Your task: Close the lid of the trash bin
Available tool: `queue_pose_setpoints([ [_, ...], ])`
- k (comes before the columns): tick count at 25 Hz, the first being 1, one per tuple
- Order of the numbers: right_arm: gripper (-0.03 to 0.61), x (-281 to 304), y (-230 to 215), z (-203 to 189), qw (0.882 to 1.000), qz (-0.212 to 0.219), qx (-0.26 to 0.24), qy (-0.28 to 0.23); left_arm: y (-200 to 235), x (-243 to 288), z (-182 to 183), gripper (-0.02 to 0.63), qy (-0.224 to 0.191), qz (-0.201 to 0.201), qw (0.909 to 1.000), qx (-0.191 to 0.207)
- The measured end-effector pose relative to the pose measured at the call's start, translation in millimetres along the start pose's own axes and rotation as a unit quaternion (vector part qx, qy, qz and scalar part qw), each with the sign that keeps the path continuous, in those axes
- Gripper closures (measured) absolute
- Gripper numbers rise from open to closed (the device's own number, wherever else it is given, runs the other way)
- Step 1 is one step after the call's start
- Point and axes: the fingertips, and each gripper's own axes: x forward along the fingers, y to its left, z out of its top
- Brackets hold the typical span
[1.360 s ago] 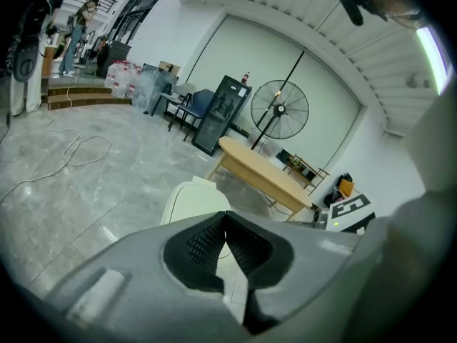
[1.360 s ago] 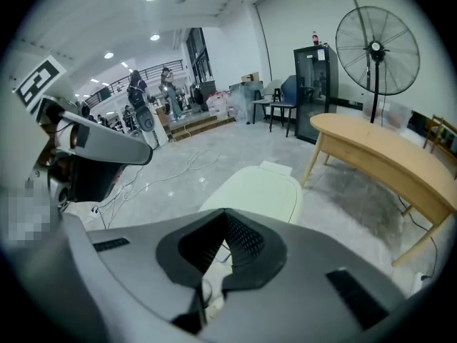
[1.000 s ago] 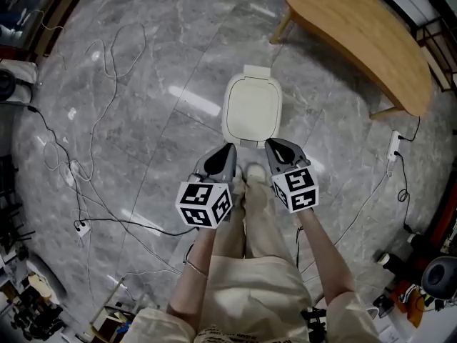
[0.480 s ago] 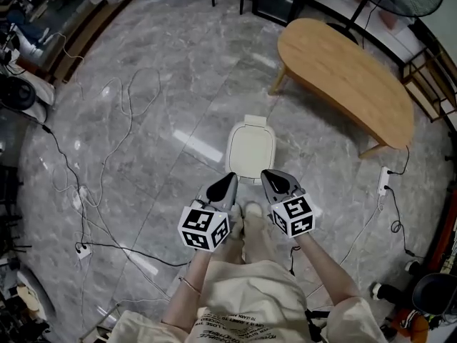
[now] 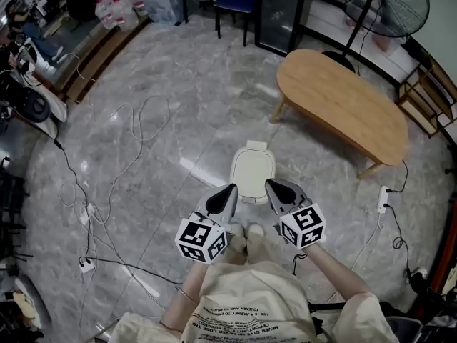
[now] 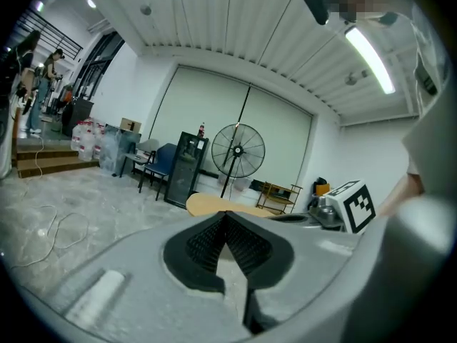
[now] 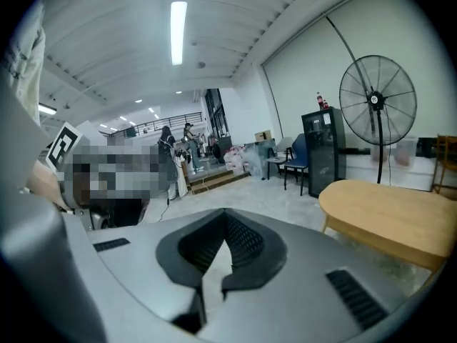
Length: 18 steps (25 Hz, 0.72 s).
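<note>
Lid [image 5: 253, 175] looks flat down on the trash bin [image 5: 257, 147], on the floor [image 5: 178, 120] before the feet [image 5: 246, 232]. Left gripper [image 5: 230, 190] and right gripper [image 5: 273, 186] hover above, jaws together and empty; best to keep them clear of it

Print runs in lines across the person's cream garment [image 5: 239, 325], upside down and too small to read reliably. The left marker cube [image 5: 202, 240] and right marker cube [image 5: 308, 225] bear black-and-white square patterns only. No other legible text noted.

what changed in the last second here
Both the left gripper and the right gripper lifted away from the trash bin, and the head view rose too, so the bin looks smaller. Nothing was taken or released: both stay shut and empty. The bin stays closed beside the wooden table.
</note>
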Motion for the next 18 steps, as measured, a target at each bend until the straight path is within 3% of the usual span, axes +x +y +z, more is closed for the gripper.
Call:
queue_pose_setpoints([
  [18, 0.575, -50.1, 4.9, 114.0, 0.990, 0.020, -0.010, -0.139, -0.1, -39.5, 88.3, 0.591, -0.104, 0.037, 0.9921, 0.060],
])
